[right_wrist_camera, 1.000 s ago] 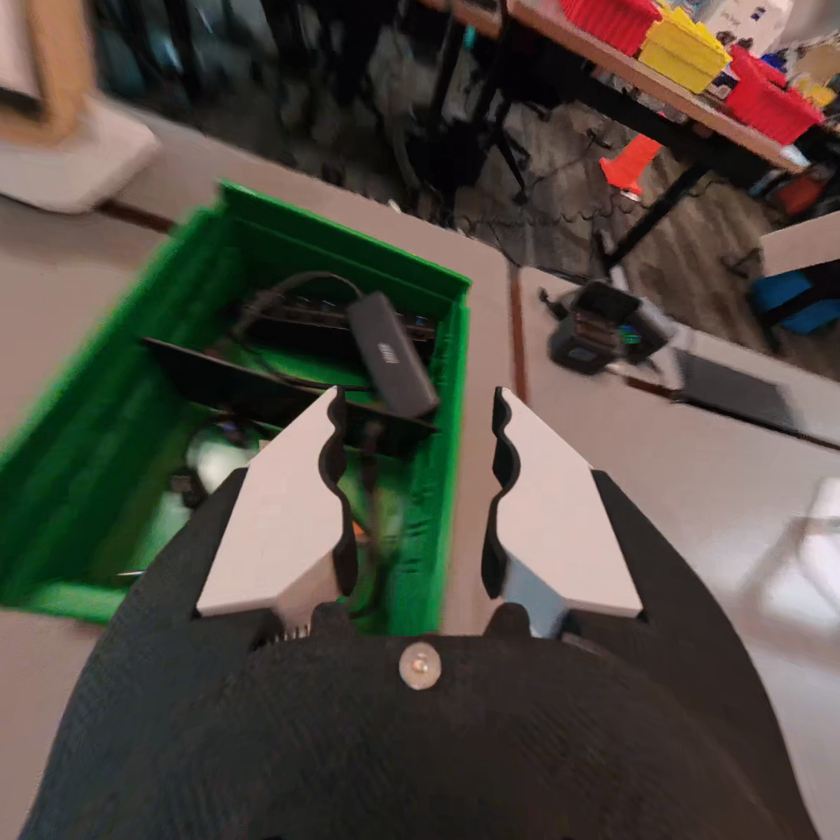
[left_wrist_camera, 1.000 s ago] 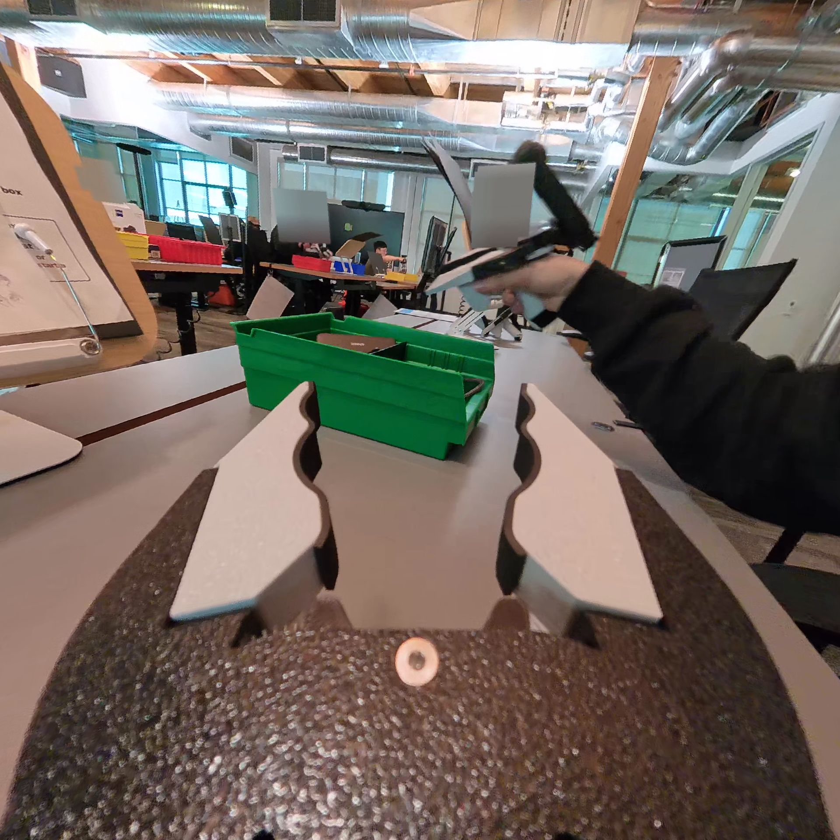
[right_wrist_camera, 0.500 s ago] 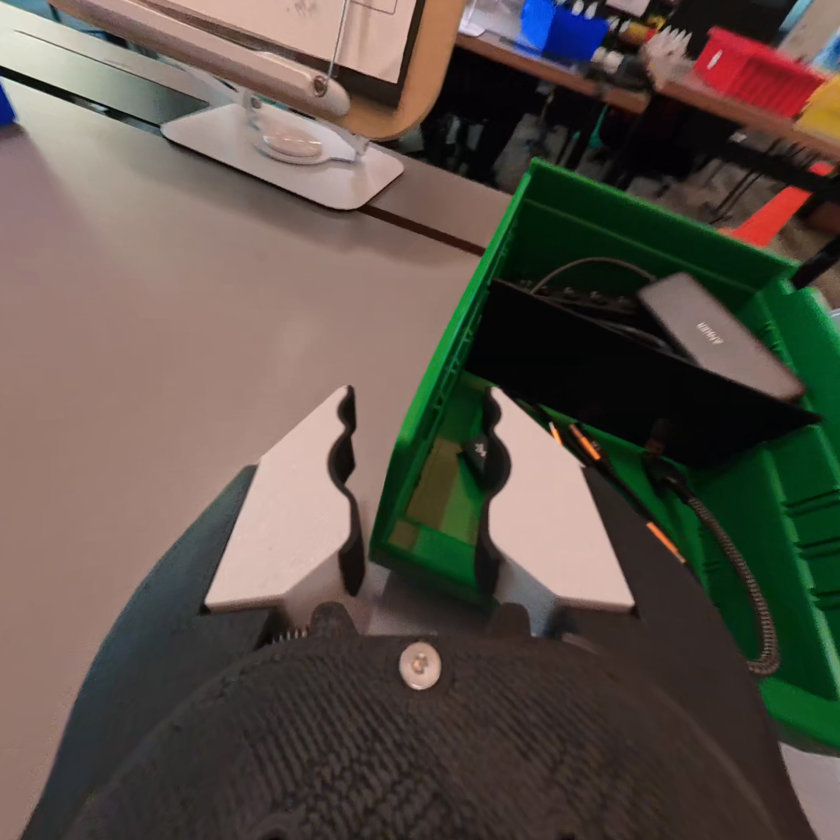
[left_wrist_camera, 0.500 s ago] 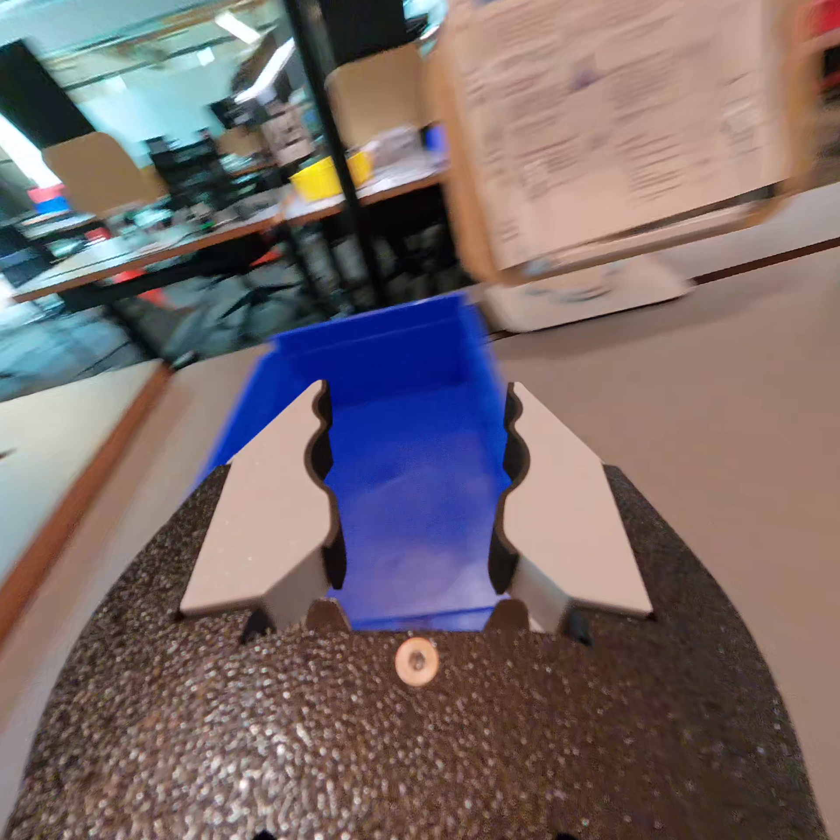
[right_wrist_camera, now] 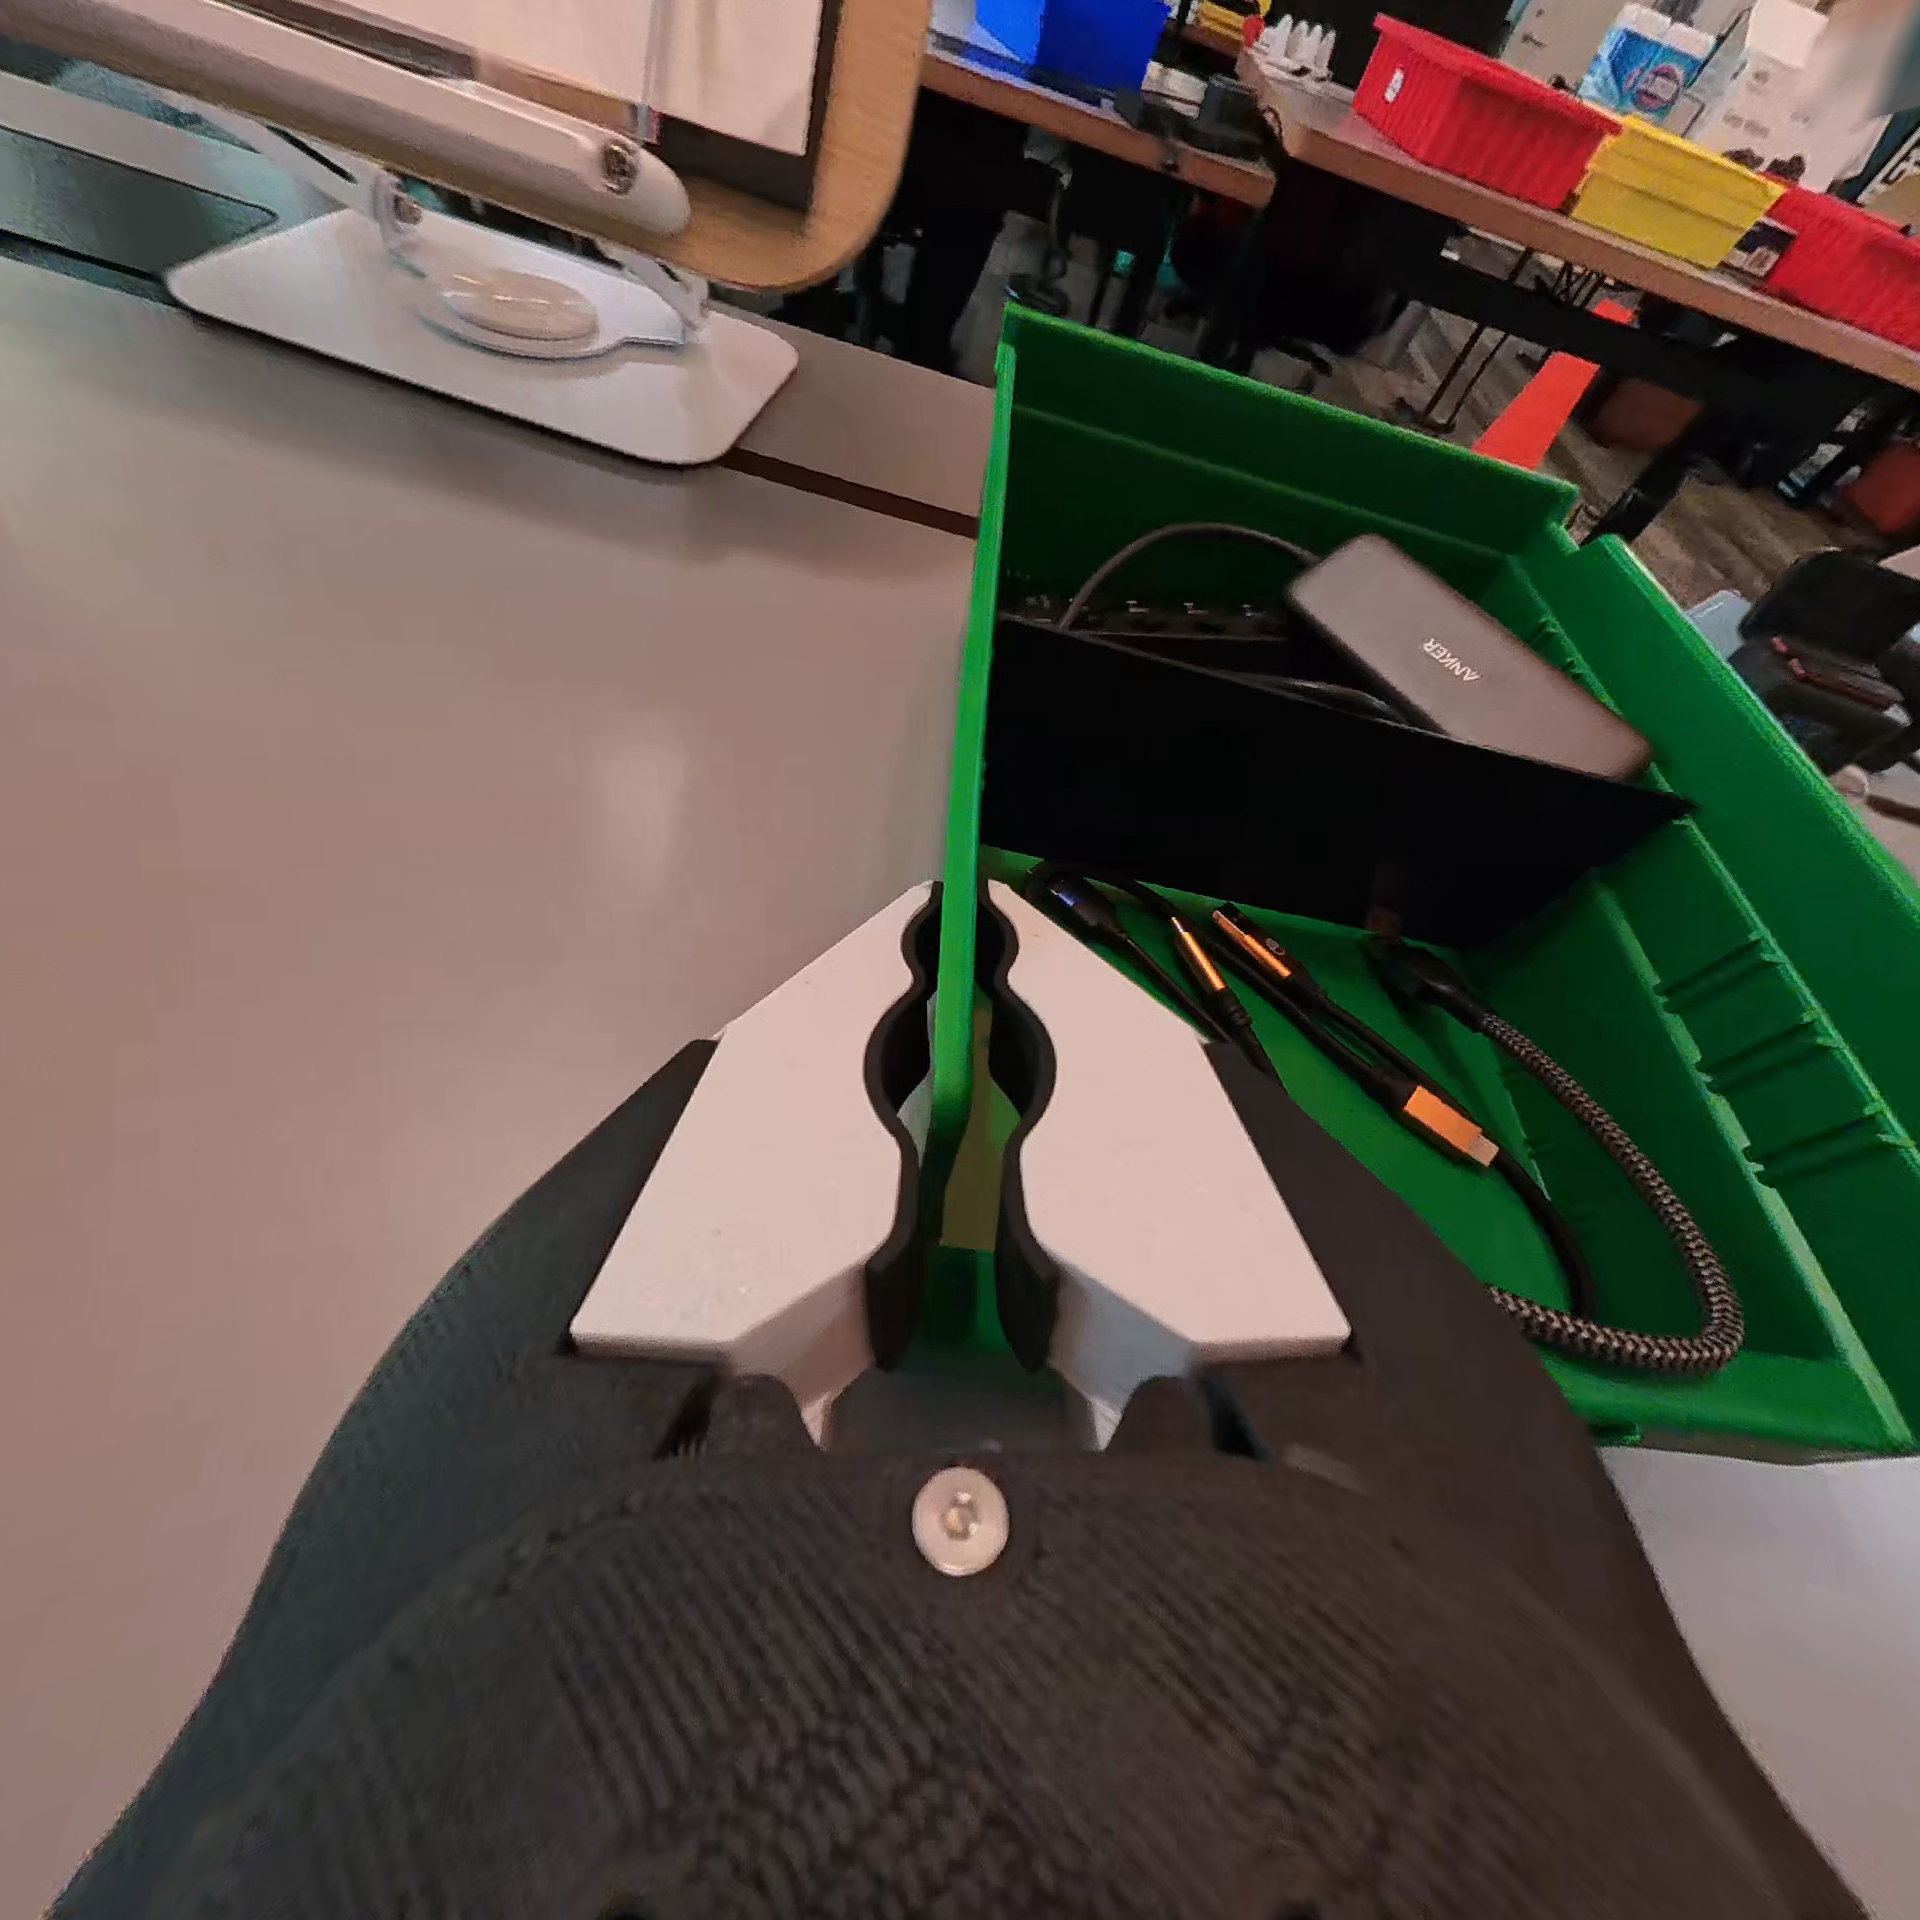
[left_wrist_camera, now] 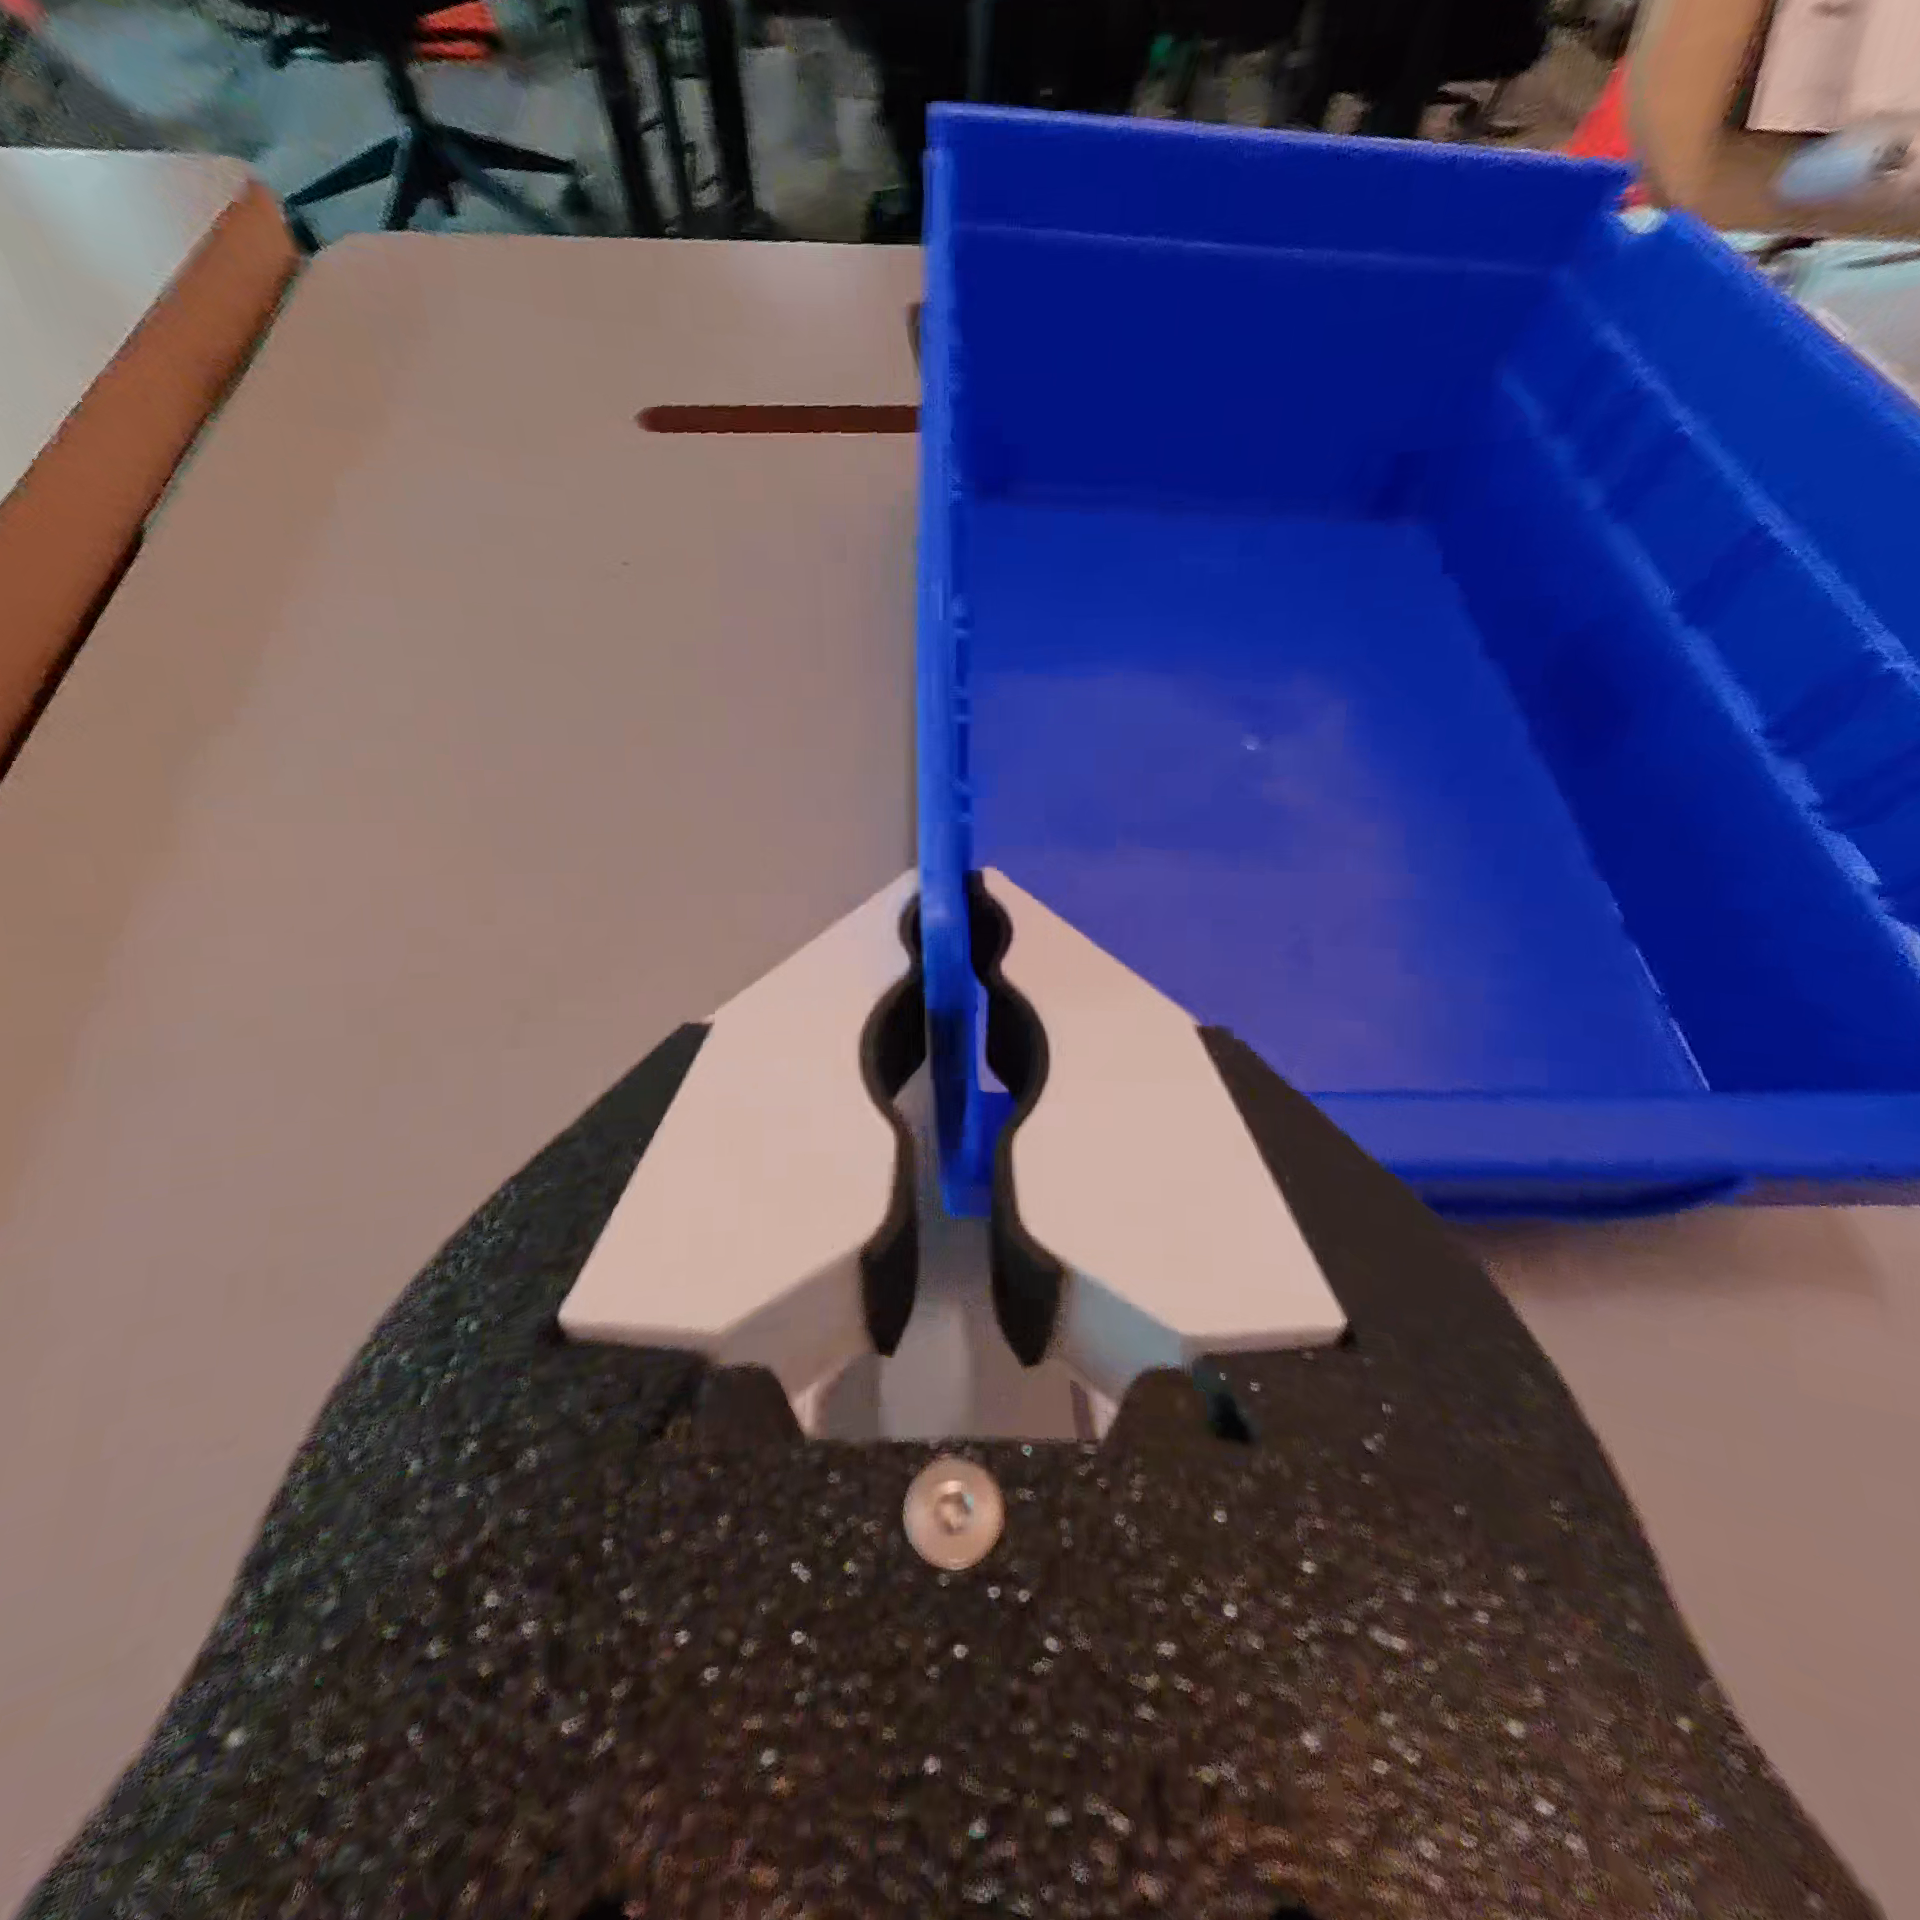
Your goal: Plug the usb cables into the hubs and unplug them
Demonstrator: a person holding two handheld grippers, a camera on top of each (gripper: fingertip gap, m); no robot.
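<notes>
My left gripper [left_wrist_camera: 948, 904] is shut on the left wall of an empty blue bin [left_wrist_camera: 1558, 416] on the grey table. My right gripper [right_wrist_camera: 961, 904] is shut on the left wall of a green bin [right_wrist_camera: 1195, 436]. A black divider [right_wrist_camera: 1299, 800] splits the green bin. Behind it a grey USB hub [right_wrist_camera: 1465, 665] leans on the divider, with more dark hubs under it. In front lie several USB cables: ones with orange plugs [right_wrist_camera: 1444, 1127] and a braided cable [right_wrist_camera: 1621, 1174].
A board on a white stand [right_wrist_camera: 499, 343] is at the table's far left in the right wrist view. A slot [left_wrist_camera: 779, 419] is in the tabletop left of the blue bin. Tables with red and yellow bins [right_wrist_camera: 1662, 187] stand beyond.
Both grippers were open and apart from the bins. The left swung to the blue bin and shut on its left wall. The right moved to the green bin's left wall and shut on it.
</notes>
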